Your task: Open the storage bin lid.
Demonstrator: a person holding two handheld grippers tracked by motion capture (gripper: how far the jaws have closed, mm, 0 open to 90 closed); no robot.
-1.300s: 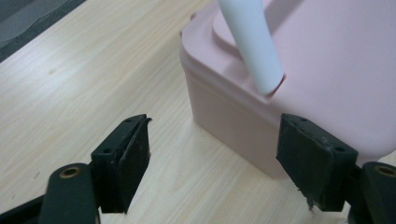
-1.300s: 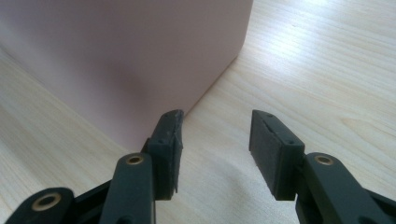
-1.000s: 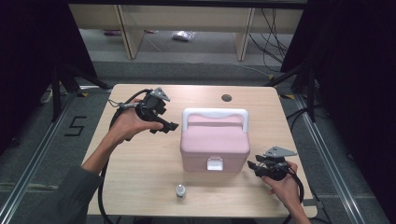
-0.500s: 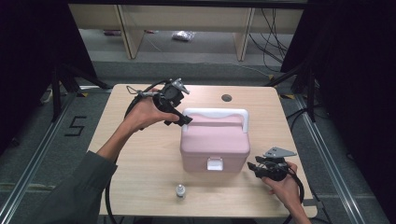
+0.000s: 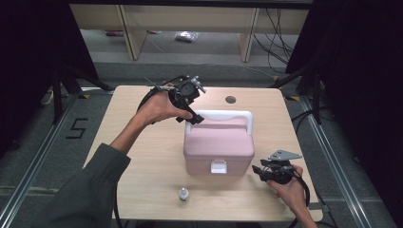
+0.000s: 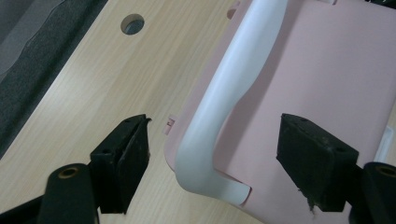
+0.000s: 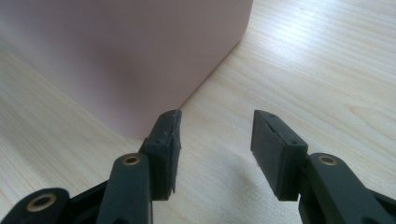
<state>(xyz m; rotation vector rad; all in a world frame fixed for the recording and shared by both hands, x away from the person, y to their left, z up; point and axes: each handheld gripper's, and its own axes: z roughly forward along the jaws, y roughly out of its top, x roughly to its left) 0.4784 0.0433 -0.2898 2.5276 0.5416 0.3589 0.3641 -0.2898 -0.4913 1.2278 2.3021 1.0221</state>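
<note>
Over the pink box's (image 5: 218, 147) white handle (image 6: 219, 116) my left gripper (image 6: 212, 154) has arrived, jaws apart astride it, ready to clamp

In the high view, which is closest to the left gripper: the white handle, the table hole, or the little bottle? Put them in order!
From the left gripper:
1. White handle, right beneath it on the pink box.
2. Table hole, toward the far edge.
3. Little bottle, by the near edge.

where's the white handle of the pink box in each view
High view: the white handle arches over the far edge of the pink box, at the left gripper.
Left gripper view: the handle runs from top centre to bottom, between the open jaws.
Right gripper view: not in it.
Shared landmark: the pink box.
</note>
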